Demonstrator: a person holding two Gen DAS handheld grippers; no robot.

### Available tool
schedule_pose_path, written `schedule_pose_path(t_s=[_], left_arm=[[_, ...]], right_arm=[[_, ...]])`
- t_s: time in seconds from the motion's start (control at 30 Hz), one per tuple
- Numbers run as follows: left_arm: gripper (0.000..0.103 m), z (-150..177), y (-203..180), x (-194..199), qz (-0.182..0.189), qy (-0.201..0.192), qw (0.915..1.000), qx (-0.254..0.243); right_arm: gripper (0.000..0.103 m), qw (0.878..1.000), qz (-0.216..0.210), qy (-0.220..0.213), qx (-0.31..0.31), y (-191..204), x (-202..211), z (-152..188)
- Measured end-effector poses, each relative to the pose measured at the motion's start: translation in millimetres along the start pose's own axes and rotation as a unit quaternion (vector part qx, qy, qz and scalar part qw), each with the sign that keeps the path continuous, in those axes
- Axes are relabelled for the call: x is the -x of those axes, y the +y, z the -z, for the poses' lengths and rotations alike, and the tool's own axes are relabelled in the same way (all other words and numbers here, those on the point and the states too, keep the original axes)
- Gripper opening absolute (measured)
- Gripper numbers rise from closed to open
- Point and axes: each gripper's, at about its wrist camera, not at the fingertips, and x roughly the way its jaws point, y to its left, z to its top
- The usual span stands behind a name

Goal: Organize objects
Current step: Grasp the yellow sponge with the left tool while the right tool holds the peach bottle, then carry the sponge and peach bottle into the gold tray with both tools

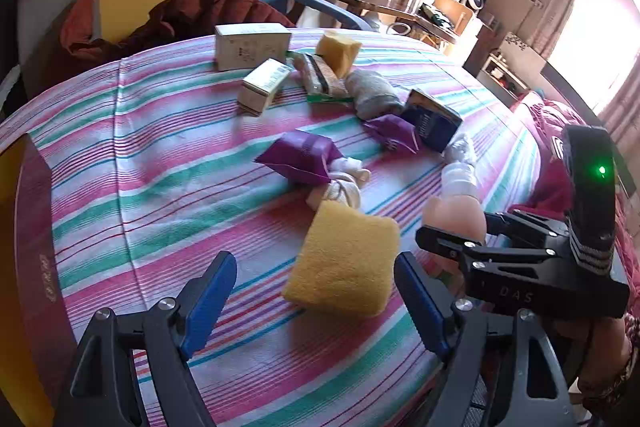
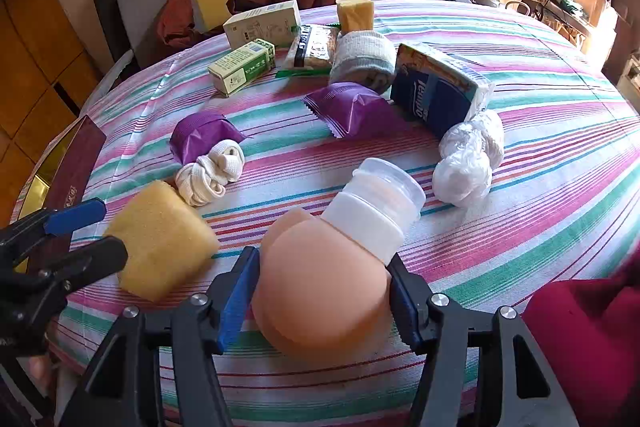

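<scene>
Left wrist view: the left gripper (image 1: pixel 316 301) hangs with fingers spread wide around the near yellow sponge (image 1: pixel 346 261) without touching it. Boxes, purple packets, socks and a second sponge lie scattered on the striped tablecloth (image 1: pixel 160 155).

Right wrist view: the right gripper (image 2: pixel 320 301) pinches a peach bottle (image 2: pixel 320 283) lying on the cloth. Sorting looks barely begun; nearly everything remains loose

Both hand-held grippers share one build: black angular frames, round silver screw heads and blue ridged pads (image 1: pixel 212 303) on the fingers. The right gripper (image 1: pixel 436 243) has "DAS" lettered on its body and a lit green lamp. A dark red sleeve (image 2: pixel 592 339) shows at the near right.
</scene>
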Motion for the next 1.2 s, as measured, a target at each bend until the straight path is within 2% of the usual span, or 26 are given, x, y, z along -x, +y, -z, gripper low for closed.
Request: schedule_pose_path(t_s=[0.13, 0.23, 0.27, 0.3, 0.33, 0.4, 0.47, 0.57, 0.67, 0.8, 0.93, 1.03, 1.2], left_arm=[[0.082, 2.8, -12.4, -6.2, 0.003, 0.005, 0.9997, -0.025], [0.082, 4.3, -13.9, -19.4, 0.008, 0.023, 0.9994, -0.025], [0.078, 5.2, -12.6, -23.4, 0.009, 0.027, 0.9994, -0.019], [0.069, 6.0, -10.9, -25.8, 0.007, 0.029, 0.9995, -0.011], [0.063, 7.1, -9.6, -24.2, -0.001, 0.022, 0.9997, -0.007], [0.057, 7.9, -6.9, -20.8, 0.017, 0.021, 0.9996, 0.005], [0.056, 10.1, -5.0, -13.4, 0.043, 0.009, 0.9989, 0.013], [0.055, 12.8, -2.9, 0.1, 0.027, -0.01, 0.9993, 0.023], [0.055, 18.2, 6.9, 19.6, 0.041, -0.034, 0.9968, 0.06], [0.055, 25.4, 21.2, 49.9, 0.037, -0.066, 0.9929, 0.091], [0.055, 32.2, 43.5, 84.3, 0.003, -0.102, 0.988, 0.116], [0.055, 39.8, 61.7, 108.7, -0.052, -0.122, 0.9835, 0.123], [0.055, 59.7, 99.0, 131.9, -0.115, -0.13, 0.9723, 0.156]], right_arm=[[0.063, 1.0, -0.002, -0.001, -0.001, 0.0, -0.2, 1.3], [0.063, 1.0, 0.0, -0.001, 0.002, 2.5, -3.5, -0.6], [0.063, 1.0, 0.0, -0.001, 0.002, 2.9, -4.3, -1.3], [0.063, 1.0, -0.001, -0.001, 0.003, 3.0, -4.5, -1.2], [0.063, 1.0, 0.0, 0.0, 0.003, 3.3, -5.0, -1.4], [0.064, 1.0, 0.001, -0.001, 0.005, 3.5, -5.5, -1.2], [0.064, 1.0, 0.005, -0.002, 0.01, 5.6, -6.7, -0.9], [0.064, 1.0, 0.01, -0.003, 0.016, 7.3, -7.4, -0.6], [0.065, 1.0, 0.01, -0.004, 0.016, 7.1, -7.5, -0.5], [0.065, 1.0, 0.012, -0.004, 0.018, 7.5, -8.0, -0.5], [0.064, 1.0, 0.018, -0.007, 0.022, 9.5, -7.7, 0.3], [0.062, 0.999, 0.011, -0.018, 0.026, 14.8, -3.2, 1.8], [0.061, 0.995, -0.016, -0.051, 0.08, 50.2, 12.8, 1.6]])
